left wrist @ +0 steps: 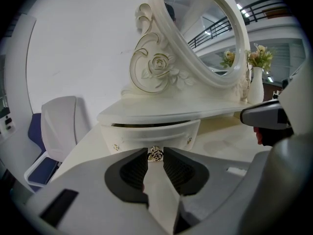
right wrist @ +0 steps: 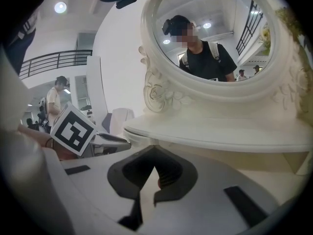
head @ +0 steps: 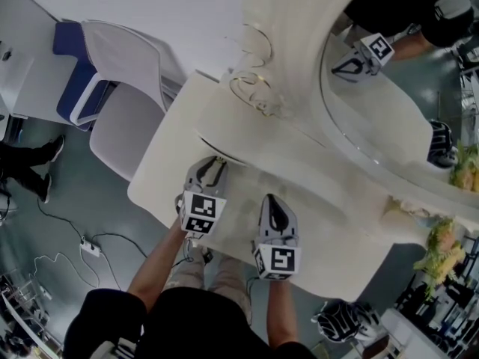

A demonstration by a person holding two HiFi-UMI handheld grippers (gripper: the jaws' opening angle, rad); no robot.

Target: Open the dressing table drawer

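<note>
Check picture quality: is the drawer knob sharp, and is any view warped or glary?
Left gripper view: fisheye-warped with dark corners, but the drawer knob is sharp. Right gripper view: same warp, bright reflections in the mirror. Head view: even light, no harsh shadows.

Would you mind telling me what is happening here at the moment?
A person with a two-jaw gripper in each hand is working at a cream dressing table with an oval mirror. The left gripper is closed on the small gold rose-shaped knob of the curved cream drawer under the upper shelf. A dark slit shows above the drawer front, so it is barely out at most. The right gripper hangs beside it, jaws together and empty.
</note>
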